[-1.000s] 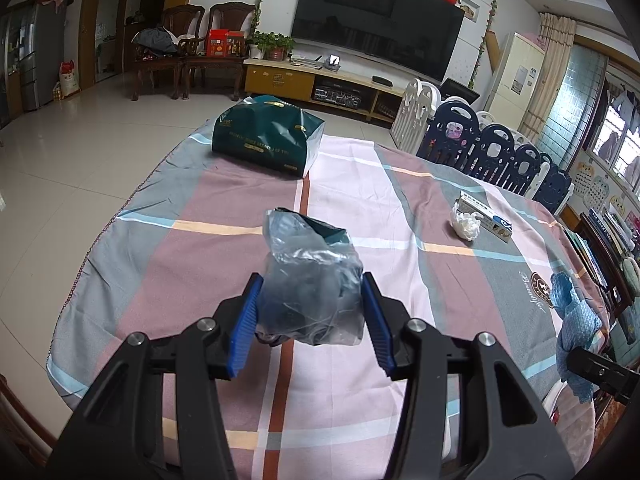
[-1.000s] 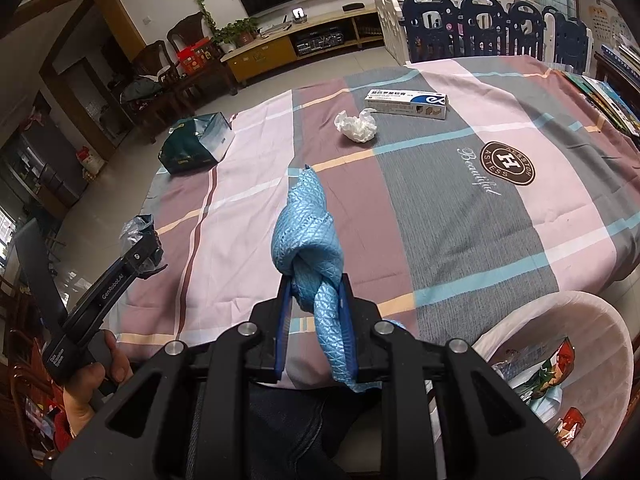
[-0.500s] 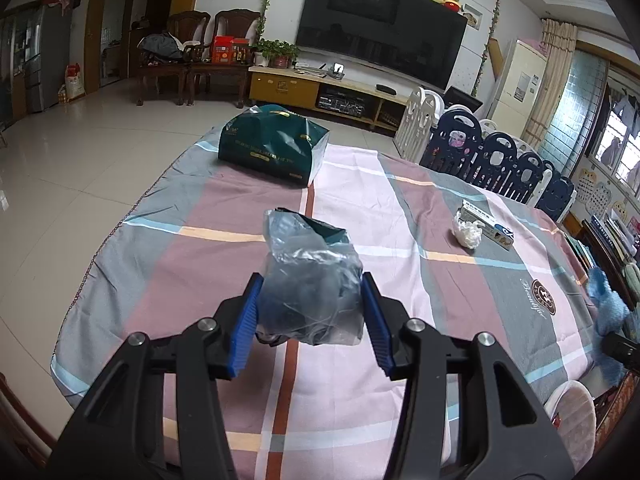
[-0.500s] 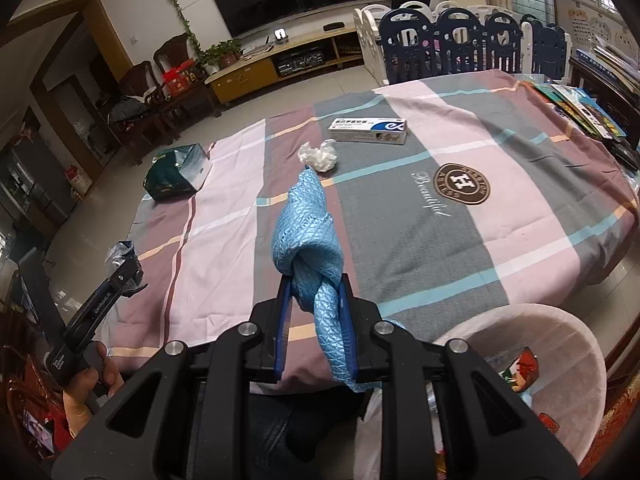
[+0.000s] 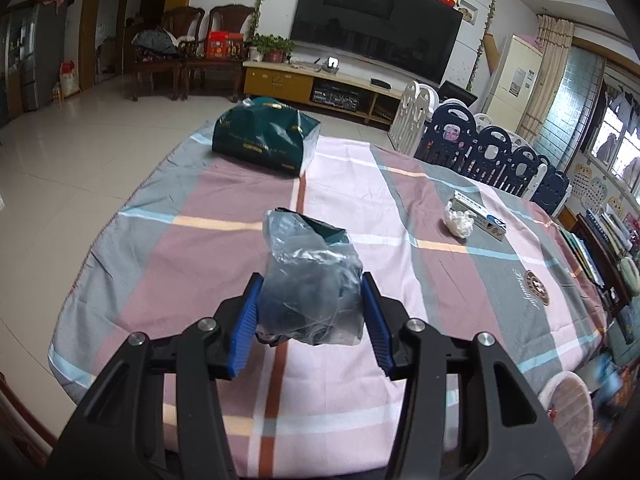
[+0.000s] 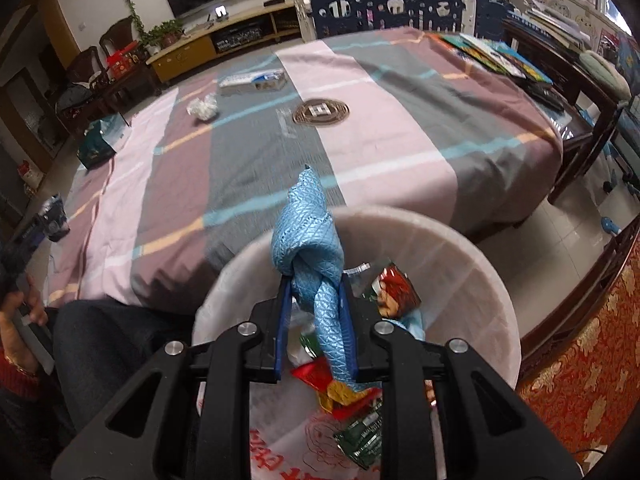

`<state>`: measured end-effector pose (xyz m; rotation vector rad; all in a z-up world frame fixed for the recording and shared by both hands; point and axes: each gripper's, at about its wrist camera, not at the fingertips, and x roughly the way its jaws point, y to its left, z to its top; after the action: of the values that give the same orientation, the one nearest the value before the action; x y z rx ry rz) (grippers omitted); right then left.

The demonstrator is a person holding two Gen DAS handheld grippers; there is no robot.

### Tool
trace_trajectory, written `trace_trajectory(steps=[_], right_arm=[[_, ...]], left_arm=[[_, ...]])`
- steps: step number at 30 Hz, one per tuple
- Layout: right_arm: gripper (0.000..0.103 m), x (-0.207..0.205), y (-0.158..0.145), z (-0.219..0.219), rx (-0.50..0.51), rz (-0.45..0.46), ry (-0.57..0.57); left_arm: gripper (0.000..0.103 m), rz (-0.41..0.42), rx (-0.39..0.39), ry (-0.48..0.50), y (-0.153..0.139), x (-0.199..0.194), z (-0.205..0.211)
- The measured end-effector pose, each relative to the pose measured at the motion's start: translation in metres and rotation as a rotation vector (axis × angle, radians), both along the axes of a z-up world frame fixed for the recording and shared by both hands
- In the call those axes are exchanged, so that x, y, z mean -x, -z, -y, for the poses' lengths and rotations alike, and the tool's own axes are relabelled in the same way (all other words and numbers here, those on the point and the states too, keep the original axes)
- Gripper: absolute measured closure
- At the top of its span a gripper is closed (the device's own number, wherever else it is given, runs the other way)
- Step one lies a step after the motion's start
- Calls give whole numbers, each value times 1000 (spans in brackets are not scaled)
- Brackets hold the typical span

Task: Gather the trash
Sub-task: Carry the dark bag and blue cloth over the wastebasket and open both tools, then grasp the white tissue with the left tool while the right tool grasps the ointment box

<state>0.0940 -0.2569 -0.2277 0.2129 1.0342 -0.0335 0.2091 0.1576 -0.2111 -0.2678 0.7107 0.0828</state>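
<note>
The white trash bin sits by the worktop, wrappers already inside. Right claw is clamped on a knotted blue cloth right over it: soft, light, the knot is the spot to hold. Left claw squeezes a crinkly clear plastic bag above the cloth-covered top; flimsy and slippery, so grab the bunched middle.

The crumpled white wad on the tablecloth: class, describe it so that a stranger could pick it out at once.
Start at the big table under the pink, mauve and grey checked tablecloth. Toward its far right lies a long white-and-blue carton; the crumpled white wad rests against its near side. It alone is small, white and shapeless.
</note>
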Motion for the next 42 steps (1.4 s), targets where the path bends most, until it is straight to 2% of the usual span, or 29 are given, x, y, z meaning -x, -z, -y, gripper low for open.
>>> trace_trajectory(steps=[2,4,6,9,14,16,18,20,21,22,25,29,32,34,37,39,41,42], right_arm=[[77,7,19,6,-4,-57,9],[66,10,37,12,-28,-115,34],[49,13,48,23,-85,-139,83],[37,20,49,49,-206,-100,179],[32,32,26,88,-237,19,296],[30,38,16,106,-240,67,341],[30,42,10,120,-243,90,376],[29,44,9,132,-250,98,404],[29,45,10,138,-255,98,417],[29,47,13,142,-263,94,432],[29,46,22,149,-284,76,451],[29,41,33,145,-288,47,442],[29,32,36,136,-260,37,410],[29,24,36,130,-243,38,388],[29,13,36,123,-231,38,365],[29,6,35,120,-219,35,356],[29,-1,35,118,-210,28,350],[29,-5,35,117,-207,26,348]], left_arm=[[54,-13,34,31,-4,7,7],[54,-25,66,89,-8,13,23],[54,-38,114,169,-12,18,44],[54,-68,197,358,-17,24,88],[53,-166,336,701,-11,39,174],[52,-213,334,820,-6,48,208],[48,-255,292,918,1,59,240],[34,-293,231,999,9,70,267],[24,-302,197,1026,13,74,276],[20,-302,158,1041,15,78,284],[16,-277,73,1001,18,76,285],[14,-251,43,848,14,41,257],[14,-232,-71,645,8,-8,235],[15,-199,-100,550,2,-49,221],[16,-162,-146,452,-5,-114,209],[19,-155,-191,422,-4,-159,209],[19,-168,-206,413,3,-198,209],[22,-189,-203,406,9,-217,208]])
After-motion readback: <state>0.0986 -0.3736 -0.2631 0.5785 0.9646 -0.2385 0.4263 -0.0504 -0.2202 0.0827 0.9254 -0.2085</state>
